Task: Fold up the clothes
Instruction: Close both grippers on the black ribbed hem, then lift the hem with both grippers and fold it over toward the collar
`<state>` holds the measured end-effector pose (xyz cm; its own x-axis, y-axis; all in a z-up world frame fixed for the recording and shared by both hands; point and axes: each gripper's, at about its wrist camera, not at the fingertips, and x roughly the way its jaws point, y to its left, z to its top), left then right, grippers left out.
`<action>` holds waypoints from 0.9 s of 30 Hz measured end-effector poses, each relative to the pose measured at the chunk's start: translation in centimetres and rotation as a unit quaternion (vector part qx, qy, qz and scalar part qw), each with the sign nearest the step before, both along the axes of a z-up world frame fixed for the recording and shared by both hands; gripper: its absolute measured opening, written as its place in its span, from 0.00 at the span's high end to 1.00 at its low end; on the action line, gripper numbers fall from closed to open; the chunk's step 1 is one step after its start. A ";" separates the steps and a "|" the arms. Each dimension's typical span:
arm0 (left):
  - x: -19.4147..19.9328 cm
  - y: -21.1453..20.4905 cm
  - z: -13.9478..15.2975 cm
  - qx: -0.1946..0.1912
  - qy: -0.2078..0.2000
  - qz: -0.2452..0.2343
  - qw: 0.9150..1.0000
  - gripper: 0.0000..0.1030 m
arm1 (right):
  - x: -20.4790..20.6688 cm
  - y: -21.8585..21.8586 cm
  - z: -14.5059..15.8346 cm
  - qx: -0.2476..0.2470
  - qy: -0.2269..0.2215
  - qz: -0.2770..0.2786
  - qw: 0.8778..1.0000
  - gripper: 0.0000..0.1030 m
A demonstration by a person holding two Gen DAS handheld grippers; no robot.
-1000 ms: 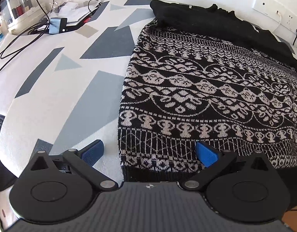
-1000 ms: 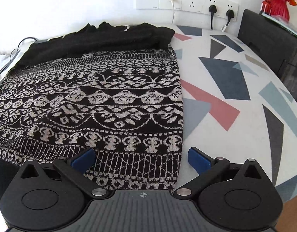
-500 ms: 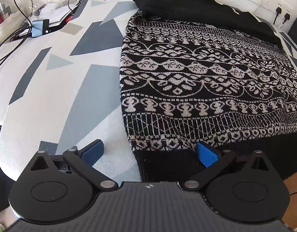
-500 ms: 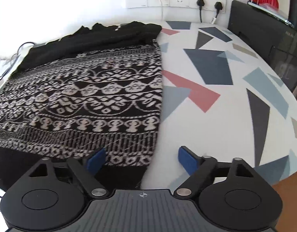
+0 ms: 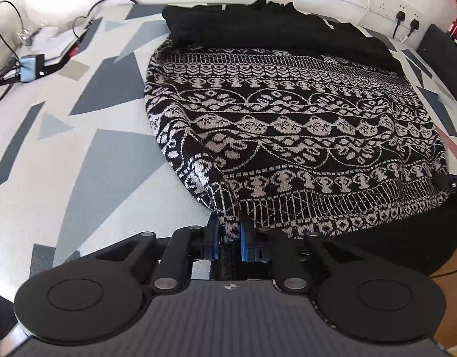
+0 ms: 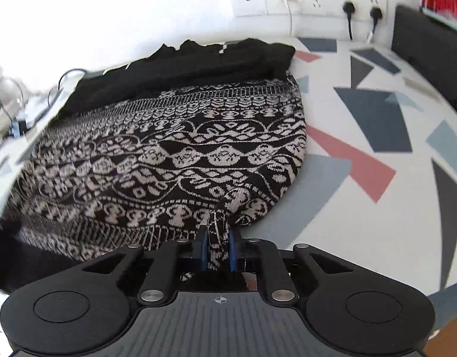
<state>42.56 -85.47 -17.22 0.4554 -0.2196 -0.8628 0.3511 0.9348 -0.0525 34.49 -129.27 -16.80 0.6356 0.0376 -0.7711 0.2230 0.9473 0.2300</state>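
Both the left gripper [image 5: 227, 242] and right gripper [image 6: 217, 253] have just clamped the near hem corners of the patterned knit sweater [image 5: 303, 125] lying on the table [image 5: 79, 148], ready to lift and fold it toward the wall.

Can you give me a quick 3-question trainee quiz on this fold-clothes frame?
1. True or false: the left gripper is shut on the patterned sweater.
2. Which part of the sweater does the right gripper pinch? A) the far black edge B) the near corner beside the bare tablecloth C) the middle
3. Fill in: the wall sockets hold two black ____.

Key:
1. True: both jaws have just been closing, with knit bunched between the blue pads.
2. B
3. plugs
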 end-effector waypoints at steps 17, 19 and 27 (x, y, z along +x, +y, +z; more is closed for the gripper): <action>-11.2 0.3 5.5 -0.053 0.000 0.015 0.998 0.89 | -11.4 -3.8 4.3 0.063 -0.043 0.046 0.996 0.90; -11.1 -0.2 6.7 -0.050 -0.019 0.016 0.998 0.89 | -11.6 -4.5 4.6 0.072 -0.055 0.045 0.995 0.90; -9.7 -2.8 12.3 -0.061 -0.117 0.026 0.991 0.89 | -10.6 -6.1 8.7 0.071 -0.131 0.059 0.987 0.90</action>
